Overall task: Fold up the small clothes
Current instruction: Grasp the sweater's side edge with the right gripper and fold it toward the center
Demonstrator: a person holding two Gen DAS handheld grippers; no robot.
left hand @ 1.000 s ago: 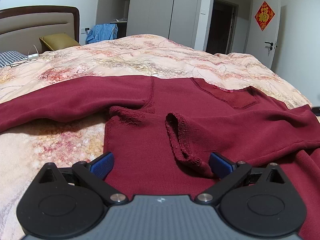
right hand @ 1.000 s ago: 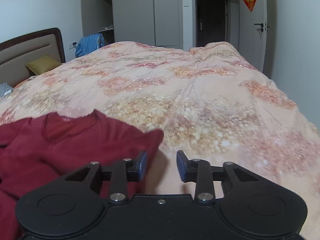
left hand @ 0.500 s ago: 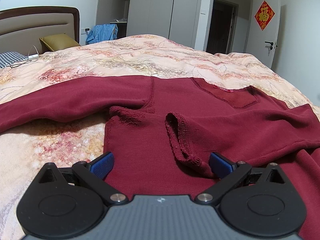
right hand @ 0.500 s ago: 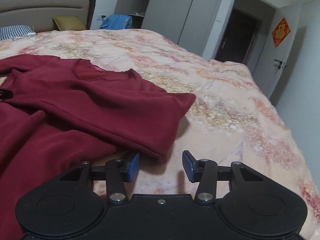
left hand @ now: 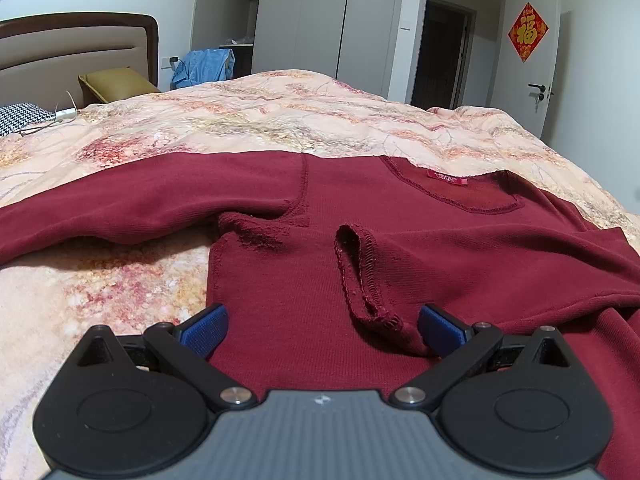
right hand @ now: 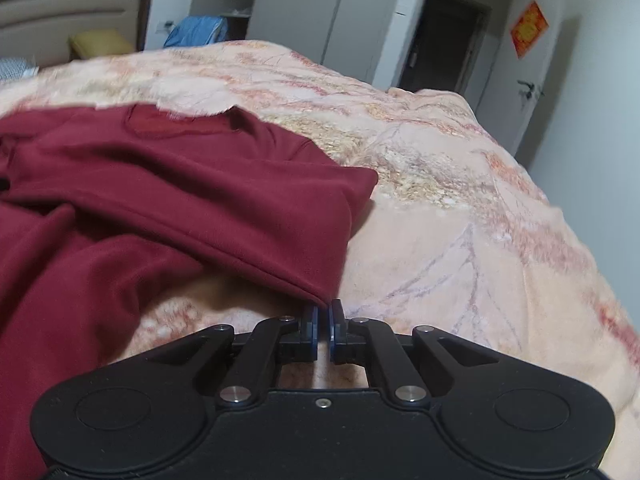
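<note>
Maroon sweater [right hand: 208, 200] corner now pinched by right gripper [right hand: 323, 320].

Right gripper [right hand: 323, 312]: pads nearly together, pinching the corner of the folded red shirt [right hand: 180, 200] at its near edge. Shirt lies on floral quilt [right hand: 460, 220]. Frame slightly blurred; blue garment [right hand: 196, 31] near headboard [right hand: 72, 12].

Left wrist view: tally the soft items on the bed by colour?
Dark red: 1, the shirt
Olive-yellow: 1, the pillow
Black-and-white check: 1, the pillow
Peach floral: 1, the quilt
Total: 4
</note>
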